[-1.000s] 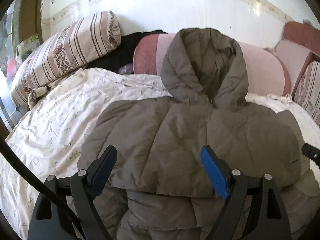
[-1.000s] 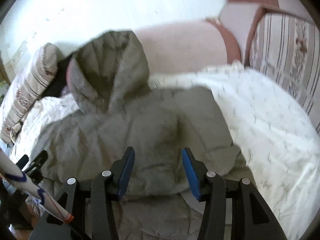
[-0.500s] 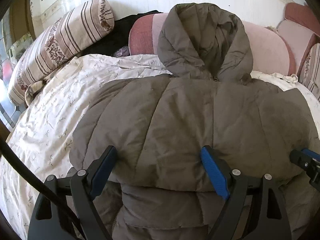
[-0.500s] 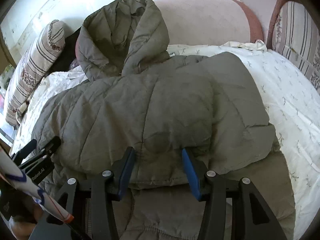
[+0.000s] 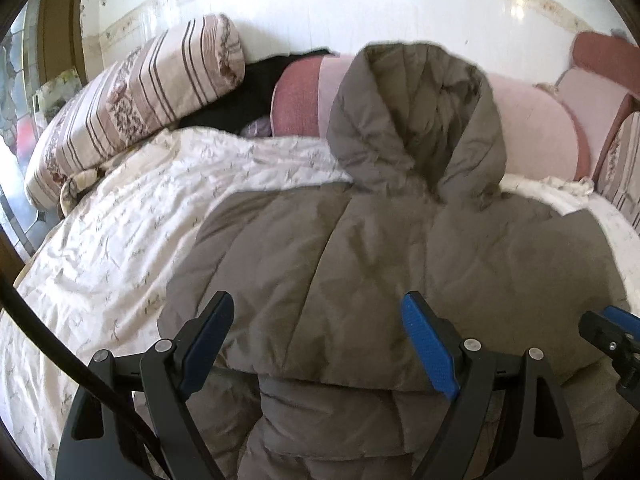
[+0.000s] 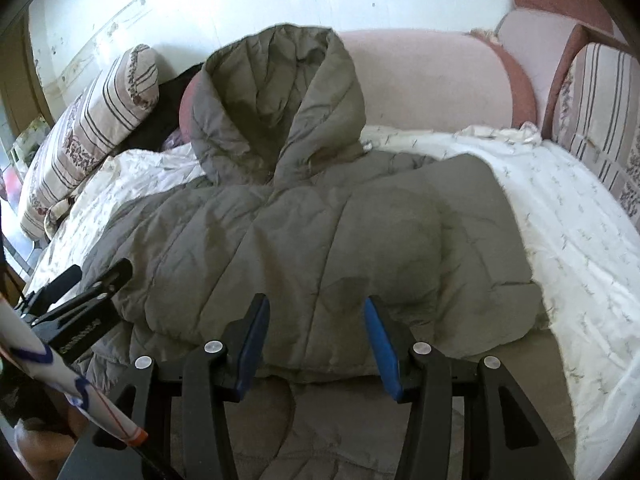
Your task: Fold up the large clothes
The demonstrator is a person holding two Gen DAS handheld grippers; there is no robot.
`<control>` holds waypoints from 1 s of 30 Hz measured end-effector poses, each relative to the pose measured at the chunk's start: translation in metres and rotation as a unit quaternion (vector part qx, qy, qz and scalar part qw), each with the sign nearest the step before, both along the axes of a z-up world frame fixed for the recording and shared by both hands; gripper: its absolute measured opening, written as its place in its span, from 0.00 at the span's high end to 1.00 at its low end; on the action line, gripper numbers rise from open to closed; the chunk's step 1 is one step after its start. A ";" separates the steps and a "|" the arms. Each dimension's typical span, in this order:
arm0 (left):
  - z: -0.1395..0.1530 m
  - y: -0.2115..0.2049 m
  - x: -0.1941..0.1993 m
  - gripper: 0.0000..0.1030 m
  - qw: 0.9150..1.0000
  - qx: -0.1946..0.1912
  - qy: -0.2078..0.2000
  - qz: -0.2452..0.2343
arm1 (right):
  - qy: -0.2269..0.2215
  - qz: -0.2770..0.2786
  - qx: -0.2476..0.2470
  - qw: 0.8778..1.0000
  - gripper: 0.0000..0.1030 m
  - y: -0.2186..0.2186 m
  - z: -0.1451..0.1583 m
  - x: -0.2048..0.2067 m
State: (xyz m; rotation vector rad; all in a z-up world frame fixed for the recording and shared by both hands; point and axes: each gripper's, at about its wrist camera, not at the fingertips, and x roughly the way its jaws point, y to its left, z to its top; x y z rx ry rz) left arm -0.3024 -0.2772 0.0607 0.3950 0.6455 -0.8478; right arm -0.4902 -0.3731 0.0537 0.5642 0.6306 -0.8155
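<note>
Bed w/ white floral-sprig quilt (image 5: 132, 240) fills most of both views, creased. Along its far edge, against the wall: striped floral bolster pillow (image 5: 136, 116) at left corner, dark garment (image 5: 256, 88) beside it, then long pink bolster w/ dark-red end (image 6: 432, 80) across the middle. At right edge, pink-and-red cushion (image 6: 556, 4) and another striped pillow (image 6: 600, 108). White wall (image 5: 320, 4) behind, scuffed, faded patterned border strip, bright glare up top. Far left: brown wooden frame (image 5: 60, 20), window or door can't tell, daylight beyond.
</note>
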 end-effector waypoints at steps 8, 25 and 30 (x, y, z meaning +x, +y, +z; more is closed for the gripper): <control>-0.017 -0.005 0.007 0.17 0.999 0.034 0.024 0.002 | 0.027 0.005 0.040 0.999 0.47 -0.010 -0.022 0.009; -0.017 0.007 0.048 0.17 0.995 0.020 0.086 0.053 | 0.019 0.000 0.037 0.999 0.46 -0.008 -0.016 0.004; -0.004 0.012 0.040 0.17 0.996 -0.008 0.073 0.051 | -0.006 0.000 0.025 1.000 0.46 -0.004 -0.005 -0.003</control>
